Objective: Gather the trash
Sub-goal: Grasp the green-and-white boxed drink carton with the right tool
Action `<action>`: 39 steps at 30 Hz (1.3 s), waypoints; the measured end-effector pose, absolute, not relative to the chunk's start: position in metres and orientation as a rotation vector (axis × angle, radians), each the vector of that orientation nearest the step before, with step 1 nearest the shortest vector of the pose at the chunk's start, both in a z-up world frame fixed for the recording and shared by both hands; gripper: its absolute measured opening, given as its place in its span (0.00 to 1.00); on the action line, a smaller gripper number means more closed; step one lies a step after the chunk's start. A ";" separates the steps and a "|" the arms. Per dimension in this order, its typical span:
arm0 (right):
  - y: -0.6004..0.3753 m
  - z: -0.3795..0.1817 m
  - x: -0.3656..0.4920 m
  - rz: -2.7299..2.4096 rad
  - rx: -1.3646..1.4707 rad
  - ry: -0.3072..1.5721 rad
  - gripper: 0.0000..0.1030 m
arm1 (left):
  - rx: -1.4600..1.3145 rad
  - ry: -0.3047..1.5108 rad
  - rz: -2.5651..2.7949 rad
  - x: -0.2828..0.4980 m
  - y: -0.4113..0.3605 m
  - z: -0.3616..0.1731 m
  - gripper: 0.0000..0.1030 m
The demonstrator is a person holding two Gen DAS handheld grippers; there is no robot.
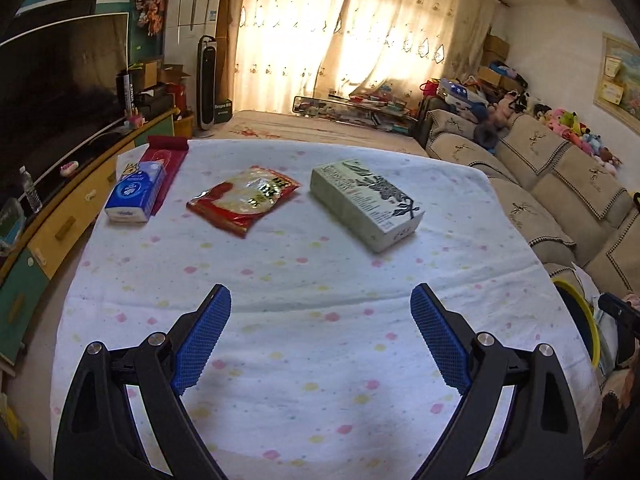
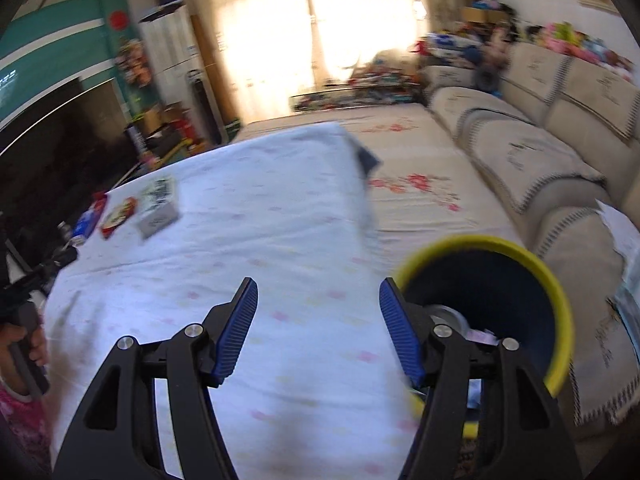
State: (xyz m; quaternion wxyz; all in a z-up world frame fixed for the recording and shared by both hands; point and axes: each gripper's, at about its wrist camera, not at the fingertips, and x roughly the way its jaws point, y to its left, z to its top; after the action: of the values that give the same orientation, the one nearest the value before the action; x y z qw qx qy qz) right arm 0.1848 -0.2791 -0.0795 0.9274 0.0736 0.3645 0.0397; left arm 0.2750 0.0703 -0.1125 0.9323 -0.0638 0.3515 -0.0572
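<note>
A red and clear snack wrapper [image 1: 244, 199] lies on the white dotted tablecloth [image 1: 304, 312], with a pale green box [image 1: 366, 204] to its right and a blue tissue pack [image 1: 135, 192] to its left. My left gripper [image 1: 321, 300] is open and empty, low over the cloth, well short of them. My right gripper [image 2: 318, 294] is open and empty at the table's right edge, beside a yellow-rimmed dark bin [image 2: 532, 280] with scraps inside. The wrapper [image 2: 119, 212], box [image 2: 158, 208] and tissue pack [image 2: 86, 222] show small and blurred at far left in the right wrist view.
A red flat packet [image 1: 168, 164] lies behind the tissue pack. A beige sofa [image 1: 560, 184] runs along the right, a TV cabinet [image 1: 72, 216] along the left. The bin's rim [image 1: 580, 304] shows at the table's right edge. A patterned floor mat [image 2: 408, 184] lies between table and sofa.
</note>
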 end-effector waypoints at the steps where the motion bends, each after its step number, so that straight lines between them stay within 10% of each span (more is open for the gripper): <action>1: -0.266 -0.077 0.194 0.117 0.136 0.749 0.59 | -0.133 0.725 -0.114 0.274 0.077 -0.117 0.87; 16: -0.082 -0.076 0.327 0.467 -0.130 0.751 0.86 | -0.138 0.819 -0.130 0.280 0.070 -0.144 0.87; 39: -0.026 -0.137 0.407 0.451 -0.224 0.874 0.88 | -0.132 0.841 -0.124 0.280 0.066 -0.149 0.87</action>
State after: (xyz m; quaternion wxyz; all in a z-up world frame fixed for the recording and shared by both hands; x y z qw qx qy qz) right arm 0.4073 -0.0259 -0.1372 0.8754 -0.1075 0.4188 0.2163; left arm 0.2803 0.0661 -0.1486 0.9090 -0.0640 0.4076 -0.0599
